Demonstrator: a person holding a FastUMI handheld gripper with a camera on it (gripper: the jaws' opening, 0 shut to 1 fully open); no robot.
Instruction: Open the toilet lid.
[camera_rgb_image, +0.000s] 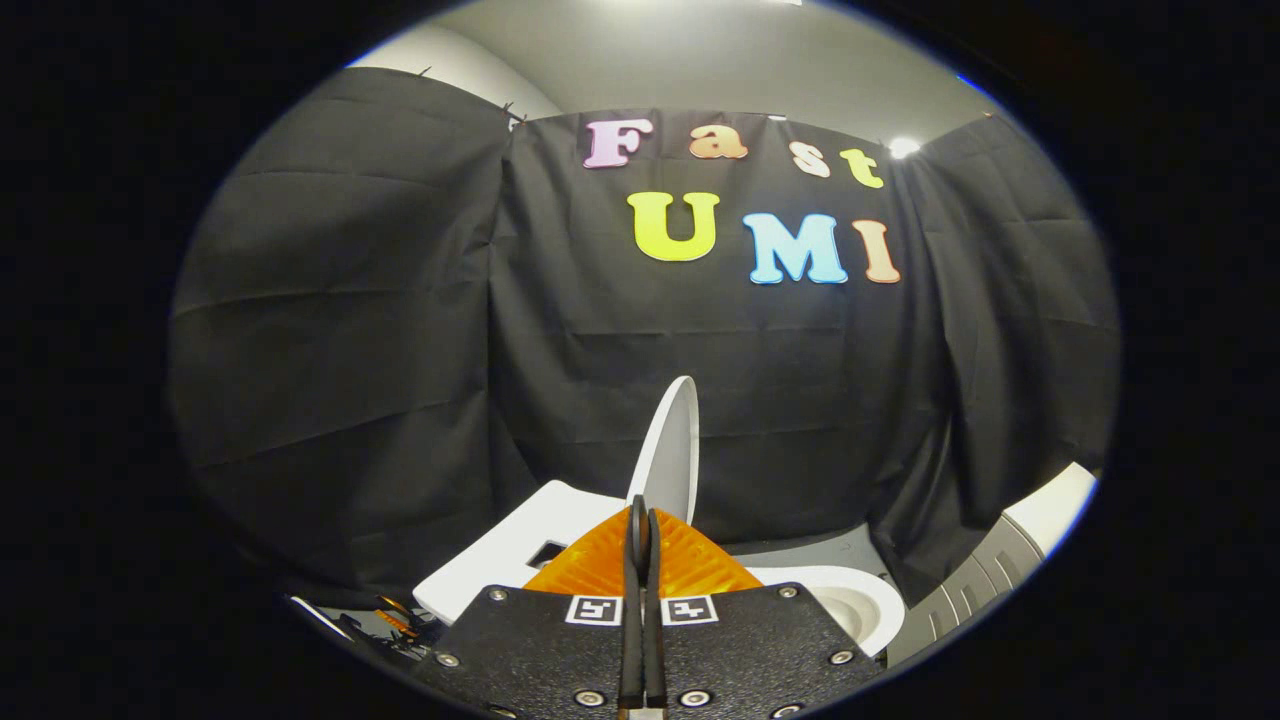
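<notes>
The white toilet lid (672, 448) stands raised, seen nearly edge-on, just beyond the fingertips. Below it to the right lies the white seat and bowl (850, 600), uncovered. The white tank (530, 540) sits to the left of the lid. My gripper (641, 520) is shut, its two orange fingers (690, 560) pressed together with nothing between them. The fingertips are right at the lid's lower edge; whether they touch it I cannot tell.
Black cloth walls the booth behind and on both sides. A grey and white object (1010, 560) stands at the right beside the bowl. Some small orange and black parts (400, 615) lie low at the left, beside the tank.
</notes>
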